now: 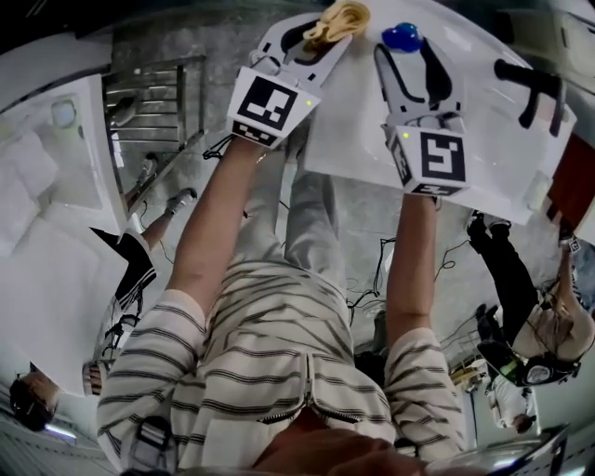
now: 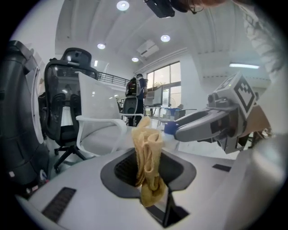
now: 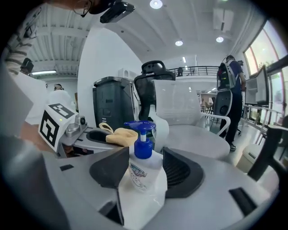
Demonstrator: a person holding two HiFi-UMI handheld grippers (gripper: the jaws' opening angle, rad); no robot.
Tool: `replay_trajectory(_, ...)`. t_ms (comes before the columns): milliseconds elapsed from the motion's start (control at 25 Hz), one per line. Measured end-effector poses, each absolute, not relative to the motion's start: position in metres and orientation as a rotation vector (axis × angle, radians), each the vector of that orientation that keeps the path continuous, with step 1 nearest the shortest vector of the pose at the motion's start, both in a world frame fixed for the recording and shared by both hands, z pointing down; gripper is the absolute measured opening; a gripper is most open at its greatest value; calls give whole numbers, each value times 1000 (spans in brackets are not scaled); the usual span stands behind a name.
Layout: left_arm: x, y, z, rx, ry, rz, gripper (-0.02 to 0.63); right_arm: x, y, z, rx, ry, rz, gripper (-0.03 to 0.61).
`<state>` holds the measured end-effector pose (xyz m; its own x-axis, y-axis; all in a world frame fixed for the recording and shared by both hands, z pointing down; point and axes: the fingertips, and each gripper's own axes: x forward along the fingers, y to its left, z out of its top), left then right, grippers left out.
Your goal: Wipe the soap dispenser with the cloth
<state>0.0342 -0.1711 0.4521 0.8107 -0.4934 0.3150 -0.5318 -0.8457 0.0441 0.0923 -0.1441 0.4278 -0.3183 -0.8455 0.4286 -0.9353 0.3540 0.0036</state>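
A clear soap dispenser (image 3: 145, 173) with a blue pump (image 1: 402, 37) stands upright between the jaws of my right gripper (image 3: 145, 155). Both dark pads lie against its sides, so the gripper is shut on it. My left gripper (image 2: 148, 173) is shut on a bunched yellow cloth (image 2: 147, 157) that sticks up out of its jaws. In the head view both grippers are side by side over the white table (image 1: 353, 130), the left gripper (image 1: 333, 28) with the cloth (image 1: 340, 17) and the right gripper (image 1: 406, 51) a short gap apart. Cloth and dispenser do not touch.
A black fitting (image 1: 528, 82) stands on the table to the right of the dispenser. A white chair (image 3: 189, 112), a black office chair (image 2: 67, 99) and a dark bin (image 3: 112, 105) stand beyond the table. People (image 1: 521, 316) stand on the floor nearby.
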Motion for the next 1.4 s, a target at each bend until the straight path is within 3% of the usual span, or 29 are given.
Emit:
replay_trajectory(400, 54, -183, 441, 3046, -156, 485, 100, 91, -143, 426, 1504, -2302, 324, 215)
replay_trajectory(1040, 62, -176, 449, 3033, 152, 529, 95, 88, -142, 424, 1335, -2421, 291, 219)
replay_trajectory(1400, 75, -176, 487, 3049, 288, 830, 92, 90, -142, 422, 1307, -2472, 276, 221)
